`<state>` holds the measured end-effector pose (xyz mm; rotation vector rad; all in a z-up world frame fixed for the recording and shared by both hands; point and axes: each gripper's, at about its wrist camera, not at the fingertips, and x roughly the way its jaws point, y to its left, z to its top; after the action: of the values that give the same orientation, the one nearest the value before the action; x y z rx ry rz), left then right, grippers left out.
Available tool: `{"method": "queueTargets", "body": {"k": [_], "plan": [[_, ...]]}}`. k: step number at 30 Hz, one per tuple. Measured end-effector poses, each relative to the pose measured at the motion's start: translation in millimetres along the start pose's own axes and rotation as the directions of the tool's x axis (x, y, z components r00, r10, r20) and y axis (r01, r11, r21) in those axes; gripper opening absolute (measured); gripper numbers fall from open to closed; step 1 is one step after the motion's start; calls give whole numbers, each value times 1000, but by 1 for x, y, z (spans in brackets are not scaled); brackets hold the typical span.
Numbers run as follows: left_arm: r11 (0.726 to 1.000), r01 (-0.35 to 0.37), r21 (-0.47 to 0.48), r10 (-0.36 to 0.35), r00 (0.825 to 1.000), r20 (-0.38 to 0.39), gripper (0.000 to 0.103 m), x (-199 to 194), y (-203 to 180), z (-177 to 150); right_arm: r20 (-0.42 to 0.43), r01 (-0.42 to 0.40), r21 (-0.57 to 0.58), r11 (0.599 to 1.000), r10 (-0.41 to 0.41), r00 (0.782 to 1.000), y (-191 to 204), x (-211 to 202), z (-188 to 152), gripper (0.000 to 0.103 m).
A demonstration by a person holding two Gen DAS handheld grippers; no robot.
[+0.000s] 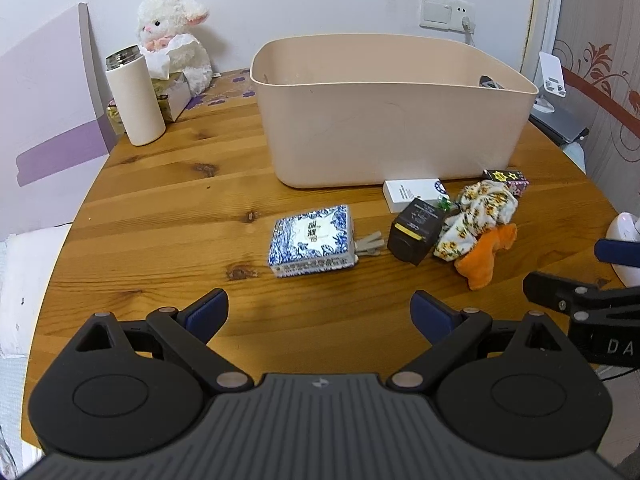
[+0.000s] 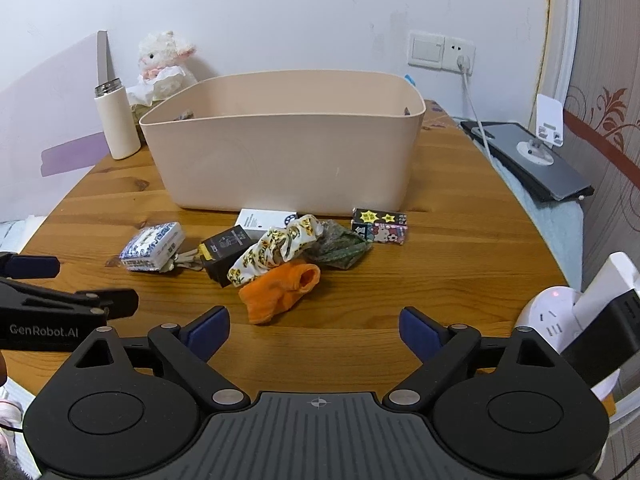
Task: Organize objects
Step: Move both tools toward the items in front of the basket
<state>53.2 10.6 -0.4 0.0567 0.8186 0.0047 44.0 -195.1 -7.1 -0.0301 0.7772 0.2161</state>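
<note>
Left gripper [image 1: 319, 312]: matte black linkage arms showing silver rivet pins, dark blue finger pads [image 1: 208, 312], two round black housings flanking a ribbed grey base that is carrying a small crosshair mark. Right gripper [image 2: 314, 330]: wearing identical black arms, silver pins, blue pads [image 2: 418, 330], ribbed grey base. White "GenRobot.AI" lettering is showing on the left unit's side in the right wrist view.

The left gripper [image 2: 60, 280] body reads "GenRobot.AI"; the right gripper [image 1: 592, 272] shows "DA".
</note>
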Motion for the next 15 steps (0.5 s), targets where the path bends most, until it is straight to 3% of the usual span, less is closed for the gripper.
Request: {"method": "queueTargets", "body": {"k": [8,15], "plan": [[1000,18,12,-18,1000,-25,97,21,3,6,-13,-20,7,1000,20,1000,0,18,2,92],[995,72,-71,-75,996,-45,97,42,20,13,-27,-33,6,999,33,999,3,35,6,90]]}}
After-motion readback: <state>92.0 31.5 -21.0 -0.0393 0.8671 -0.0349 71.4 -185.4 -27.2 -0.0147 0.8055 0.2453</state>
